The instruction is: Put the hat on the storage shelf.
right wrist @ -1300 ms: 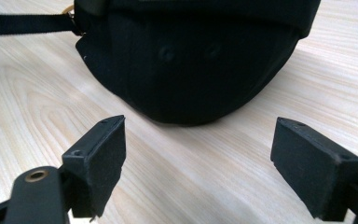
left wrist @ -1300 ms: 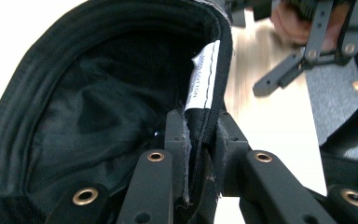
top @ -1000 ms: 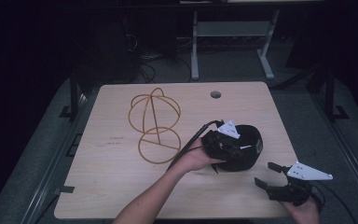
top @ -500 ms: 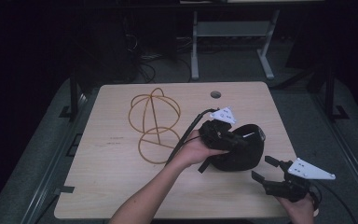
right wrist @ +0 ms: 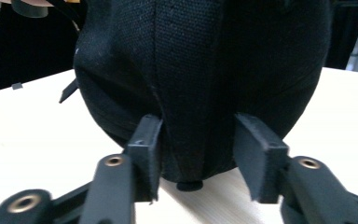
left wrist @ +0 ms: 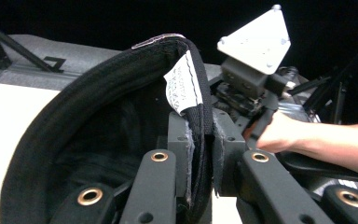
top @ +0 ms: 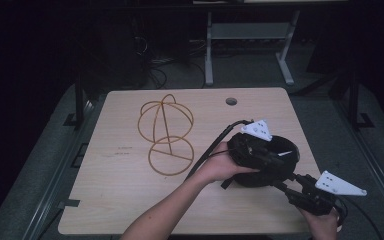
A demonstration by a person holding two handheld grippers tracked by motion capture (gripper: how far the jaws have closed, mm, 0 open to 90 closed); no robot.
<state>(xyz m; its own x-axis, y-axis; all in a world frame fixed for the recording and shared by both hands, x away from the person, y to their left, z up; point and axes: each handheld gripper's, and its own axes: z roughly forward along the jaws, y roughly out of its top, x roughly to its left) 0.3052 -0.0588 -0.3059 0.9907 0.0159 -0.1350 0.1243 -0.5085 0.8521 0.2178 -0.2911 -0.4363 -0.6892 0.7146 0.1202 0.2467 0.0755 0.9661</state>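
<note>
A black fabric cap point(top: 272, 150) hangs just above the wooden table point(top: 115, 200) at its right side, opening upward. My left gripper point(top: 250, 150) is shut on its rim; in the left gripper view the pads point(left wrist: 185, 154) clamp the band beside a white label point(left wrist: 182, 86). My right gripper point(top: 286, 184) reaches in from the lower right. Its jaws have just been closing, and in the right gripper view they point(right wrist: 198, 154) press on both sides of the cap's point(right wrist: 200, 70) crown near the top button.
A gold wire frame point(top: 166, 132), a dome over a ring, lies left of the cap at mid table. A round cable hole point(top: 231, 101) sits near the far edge. Metal stand legs point(top: 209, 55) rise on the floor beyond the table.
The left gripper has lifted the cap slightly. The right gripper came up and left to the cap, and its jaws narrowed onto the crown.
</note>
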